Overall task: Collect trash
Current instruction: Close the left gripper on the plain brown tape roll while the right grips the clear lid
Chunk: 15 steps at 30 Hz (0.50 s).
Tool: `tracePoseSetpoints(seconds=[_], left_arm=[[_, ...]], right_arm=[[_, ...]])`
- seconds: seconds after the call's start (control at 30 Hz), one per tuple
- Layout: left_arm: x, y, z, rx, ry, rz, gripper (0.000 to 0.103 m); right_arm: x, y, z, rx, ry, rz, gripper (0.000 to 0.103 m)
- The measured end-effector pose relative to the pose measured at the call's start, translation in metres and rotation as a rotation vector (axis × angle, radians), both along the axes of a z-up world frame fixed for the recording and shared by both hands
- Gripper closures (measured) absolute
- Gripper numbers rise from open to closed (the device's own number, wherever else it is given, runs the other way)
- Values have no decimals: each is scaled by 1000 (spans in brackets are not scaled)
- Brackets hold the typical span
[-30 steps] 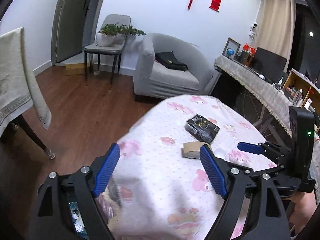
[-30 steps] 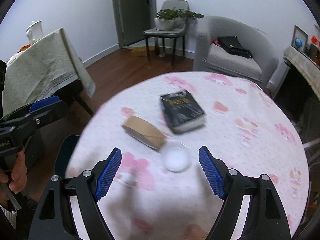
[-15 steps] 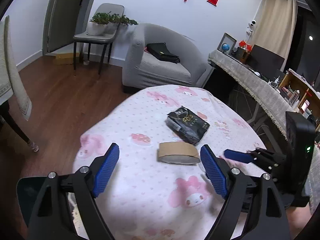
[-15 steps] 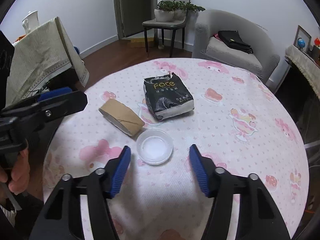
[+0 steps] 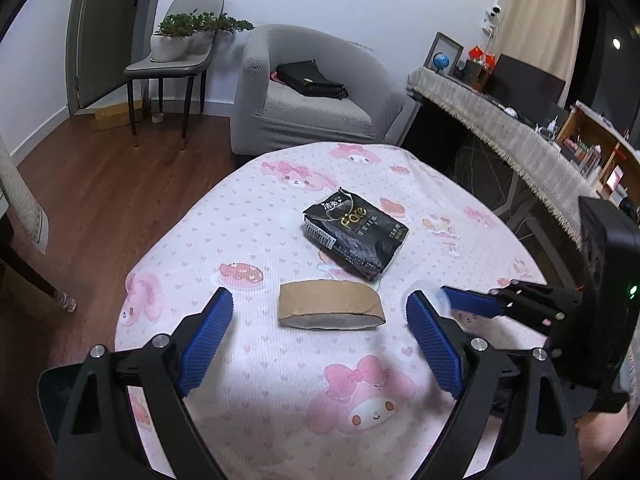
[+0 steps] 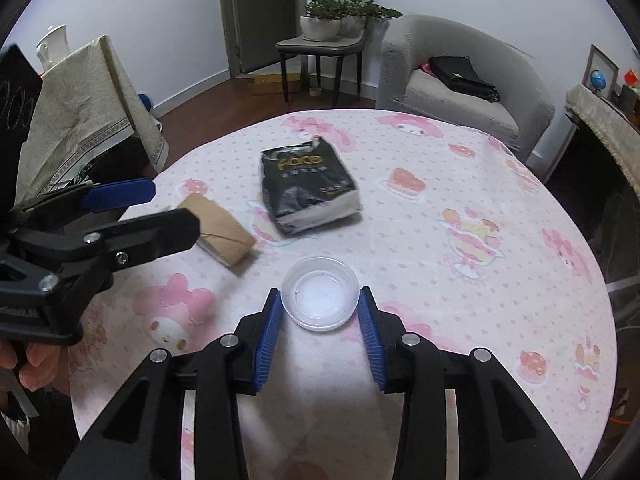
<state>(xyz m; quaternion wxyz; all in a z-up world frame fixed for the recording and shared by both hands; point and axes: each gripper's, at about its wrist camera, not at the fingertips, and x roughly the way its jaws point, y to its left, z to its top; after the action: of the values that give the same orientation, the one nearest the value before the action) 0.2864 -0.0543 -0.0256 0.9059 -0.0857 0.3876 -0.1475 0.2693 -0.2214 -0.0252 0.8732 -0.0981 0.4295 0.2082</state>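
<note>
Trash sits on a round table w/ a pink cartoon cloth. 3 bits: a flat brown cardboard tube, a black tissue pack w/ gold letters, and a small clear plastic lid.

Right gripper is at the near side of the table, pointing down at the lid. Its blue pads have just been closing in, w/ the lid right between them. The pads sit at the lid's left and right sides, touching or almost touching the rim; can't tell if they press it yet. The lid lies flat on the cloth.

Left gripper has its blue pads wide apart; they've just been opening a bit more. Nothing is held. The cardboard tube lies on the cloth between the 2 pads but a bit farther out, not touching them. In the right wrist view, this gripper is at the left, w/ its near finger in front of the tube's left end.

The tissue pack lies farther out, near the table's middle, just beyond the tube and the lid. The tube is left of the lid.

Far behind the table: a grey armchair w/ a black bag on its seat, and a chair w/ potted plants.
</note>
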Motion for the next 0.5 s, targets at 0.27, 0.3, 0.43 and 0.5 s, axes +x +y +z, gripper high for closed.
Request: tracePoseSetpoints(seconds=[0.27,0.3,0.43,0.5], left_arm=[[6,-15,-7,157,6,-30,13],[7,-16,-8,164,6,-35,13],[7,-25,-9,186,1,-58,13],[8,-29,-11,208,1,-59,13]], right_arm=[[3,-33,8,34,-7,-77,64],[3,-35,9,36,-8,-81,64],[4,-43,13,50,-13,-98,64],[4,-43,14,55,-16,-101,64]])
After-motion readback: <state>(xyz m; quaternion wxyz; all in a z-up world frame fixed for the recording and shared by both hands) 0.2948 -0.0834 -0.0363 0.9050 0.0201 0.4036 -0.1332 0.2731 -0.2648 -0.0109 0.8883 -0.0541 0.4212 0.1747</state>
